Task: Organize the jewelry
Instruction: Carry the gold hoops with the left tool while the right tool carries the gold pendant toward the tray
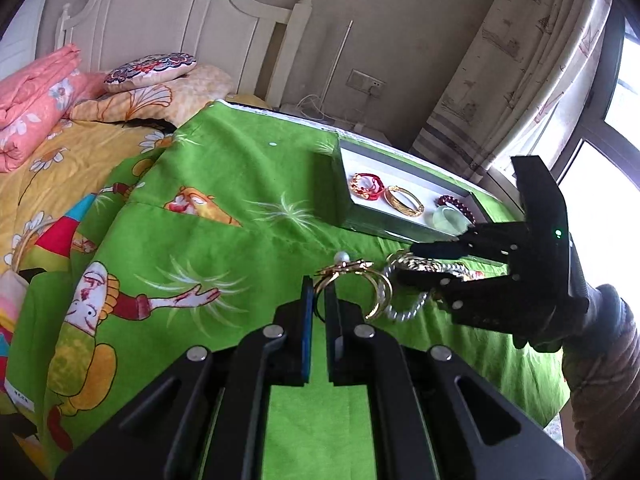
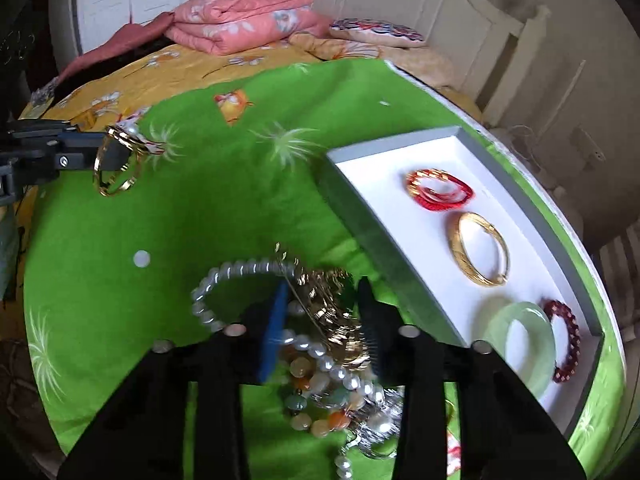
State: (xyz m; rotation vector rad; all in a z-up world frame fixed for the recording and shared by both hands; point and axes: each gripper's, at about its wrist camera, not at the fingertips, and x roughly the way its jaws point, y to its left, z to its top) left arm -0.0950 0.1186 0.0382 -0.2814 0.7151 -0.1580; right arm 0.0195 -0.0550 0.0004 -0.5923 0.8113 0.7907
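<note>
On the bed's green cartoon cloth (image 2: pixel 208 208), the right gripper (image 2: pixel 324 320) straddles a tangled heap of gold chain and pearl strands (image 2: pixel 332 344), jaws part-open, grip uncertain. Lifting risks dragging everything. The left gripper (image 1: pixel 319 304), clamped shut, holds a thin gold bangle (image 1: pixel 352 290) upright, long axis sideways, beside the white tray (image 2: pixel 400 160).

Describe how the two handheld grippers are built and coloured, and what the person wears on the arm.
Both the left gripper and right gripper are matte black linkages with silver pivot rivets; each has one blue finger pad. The right gripper's body carries a green indicator light. A brown knitted sleeve covers the arm.
</note>
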